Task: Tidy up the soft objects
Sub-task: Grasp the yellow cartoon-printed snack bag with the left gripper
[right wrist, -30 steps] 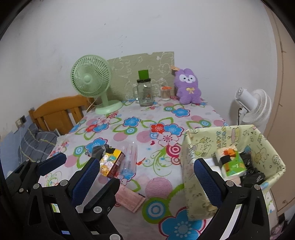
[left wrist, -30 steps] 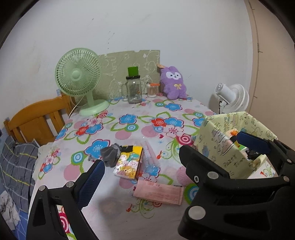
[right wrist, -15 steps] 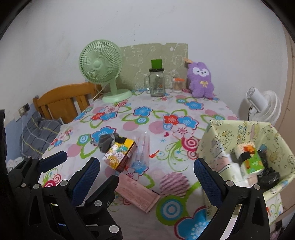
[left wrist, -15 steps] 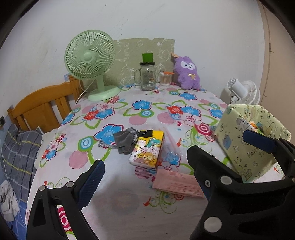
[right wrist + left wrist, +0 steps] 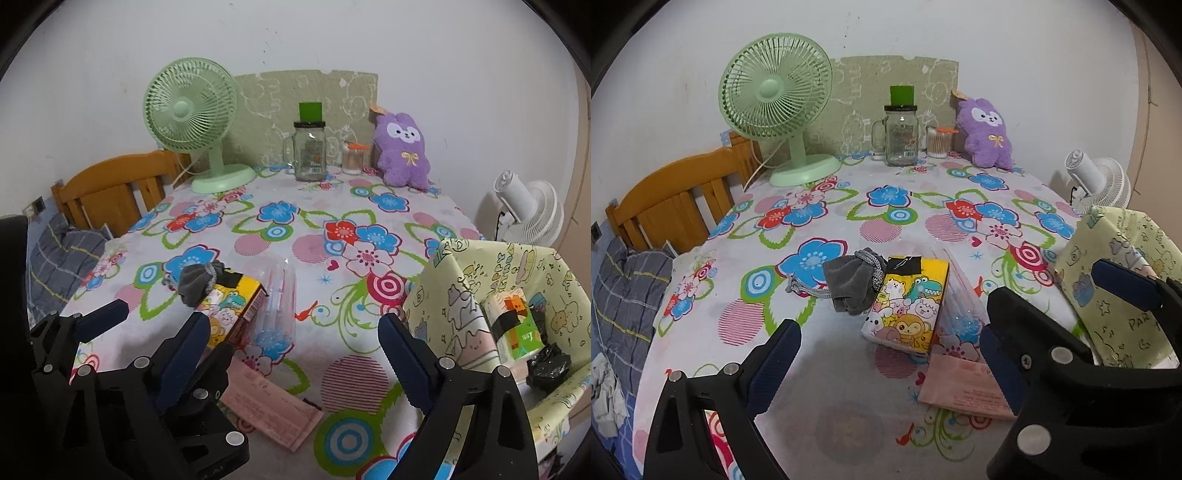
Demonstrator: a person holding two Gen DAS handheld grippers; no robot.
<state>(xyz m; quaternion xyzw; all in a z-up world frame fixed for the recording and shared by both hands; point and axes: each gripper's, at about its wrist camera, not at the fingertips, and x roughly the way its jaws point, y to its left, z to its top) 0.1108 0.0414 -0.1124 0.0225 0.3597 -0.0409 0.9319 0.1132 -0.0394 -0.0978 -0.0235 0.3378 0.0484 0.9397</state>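
A grey drawstring pouch (image 5: 851, 282) (image 5: 195, 282) lies on the flowered tablecloth against a yellow cartoon tissue pack (image 5: 908, 306) (image 5: 231, 308). A clear plastic packet (image 5: 956, 295) (image 5: 277, 306) and a pink packet (image 5: 964, 387) (image 5: 269, 406) lie beside it. A pale green fabric bin (image 5: 1123, 291) (image 5: 495, 295) at the right holds a tissue pack (image 5: 515, 325) and a black item (image 5: 548, 365). My left gripper (image 5: 890, 354) is open and empty, just short of the tissue pack. My right gripper (image 5: 291, 350) is open and empty over the clear packet.
A green desk fan (image 5: 779, 107), a glass jar (image 5: 901, 134), a cotton-swab tub (image 5: 940, 142) and a purple plush (image 5: 986, 129) stand at the table's far edge. A wooden chair (image 5: 676, 206) is at left, a white fan (image 5: 528, 210) at right.
Both grippers have moved forward and left over the table; the pouch and tissue pack now sit closer. Nothing was grasped; both stay open.
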